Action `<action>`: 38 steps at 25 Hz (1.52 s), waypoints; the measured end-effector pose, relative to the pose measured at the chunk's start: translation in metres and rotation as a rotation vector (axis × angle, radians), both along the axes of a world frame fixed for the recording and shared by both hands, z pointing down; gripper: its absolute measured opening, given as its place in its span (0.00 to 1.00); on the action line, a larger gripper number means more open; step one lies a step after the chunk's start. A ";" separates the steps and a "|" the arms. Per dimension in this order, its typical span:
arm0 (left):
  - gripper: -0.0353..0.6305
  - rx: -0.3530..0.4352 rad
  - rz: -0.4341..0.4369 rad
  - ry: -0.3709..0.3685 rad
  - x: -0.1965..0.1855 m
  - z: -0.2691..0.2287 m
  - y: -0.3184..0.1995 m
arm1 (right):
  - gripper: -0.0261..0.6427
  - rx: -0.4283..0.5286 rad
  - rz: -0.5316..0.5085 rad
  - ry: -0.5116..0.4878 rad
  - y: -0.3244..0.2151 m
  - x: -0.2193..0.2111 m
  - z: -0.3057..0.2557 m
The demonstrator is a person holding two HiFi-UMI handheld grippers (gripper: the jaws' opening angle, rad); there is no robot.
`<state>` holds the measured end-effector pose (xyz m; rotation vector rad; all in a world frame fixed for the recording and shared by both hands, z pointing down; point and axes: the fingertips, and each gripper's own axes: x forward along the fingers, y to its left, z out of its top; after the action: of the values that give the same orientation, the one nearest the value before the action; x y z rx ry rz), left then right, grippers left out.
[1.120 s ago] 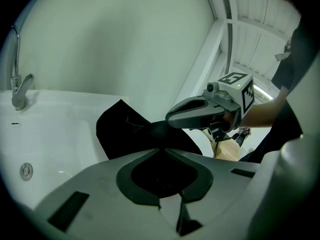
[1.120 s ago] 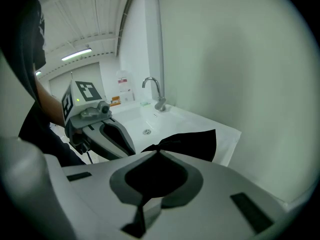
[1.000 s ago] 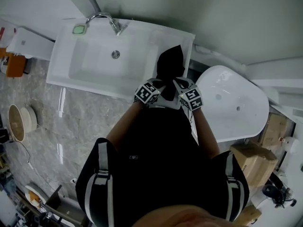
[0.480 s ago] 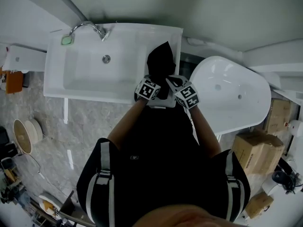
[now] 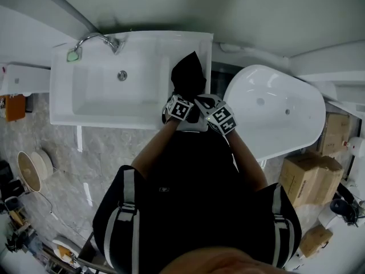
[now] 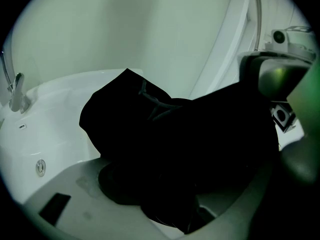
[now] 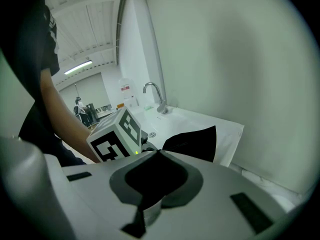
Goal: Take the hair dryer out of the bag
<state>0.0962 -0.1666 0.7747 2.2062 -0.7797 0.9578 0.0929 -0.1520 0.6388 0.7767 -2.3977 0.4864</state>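
**A:** What is nearest the person?

**B:** Both grippers, side by side at the counter's near edge. The right gripper [image 5: 206, 106] has its jaws pressed together. I cannot tell whether any cloth is caught in them. The left gripper [image 5: 183, 103] has just been opening its jaws, and they stand wide with the black bag [image 6: 165, 134] between them.

**A:** How does the bag lie?

**B:** It rests on the flat right end of the white sink [image 5: 102, 119], beside the basin. Its long axis runs away from the person, with the pointed corner toward the wall.

**A:** And the hair dryer?

**B:** It does not show apart from the bag. The bag's mouth is too dark to read.

**A:** What is farther off?

**B:** The faucet [image 5: 97, 39] stands at the basin's far left, and the bathtub [image 5: 274, 113] is on the right.
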 end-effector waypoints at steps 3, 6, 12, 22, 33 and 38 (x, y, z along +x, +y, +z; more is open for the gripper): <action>0.37 -0.028 0.010 0.000 0.005 0.006 0.000 | 0.14 -0.018 -0.004 0.004 0.002 0.001 0.004; 0.37 -0.021 -0.001 -0.012 0.004 0.004 -0.010 | 0.14 -0.034 0.002 0.011 0.002 0.005 0.009; 0.38 -0.072 -0.029 0.044 0.007 0.009 -0.016 | 0.14 -0.066 -0.020 0.042 0.010 0.009 0.025; 0.37 -0.187 -0.020 0.435 0.005 -0.019 -0.008 | 0.14 -0.060 -0.066 0.057 0.014 0.003 0.024; 0.37 -0.292 -0.059 0.754 -0.015 -0.060 0.006 | 0.14 -0.006 -0.076 -0.061 0.013 -0.007 -0.004; 0.37 -0.263 -0.031 0.831 -0.030 -0.082 0.013 | 0.19 0.025 -0.051 -0.142 0.012 -0.010 -0.023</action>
<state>0.0661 -0.1537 0.6928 2.0685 -0.2693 0.0613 0.0832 -0.1404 0.6162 0.7105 -2.5520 0.5073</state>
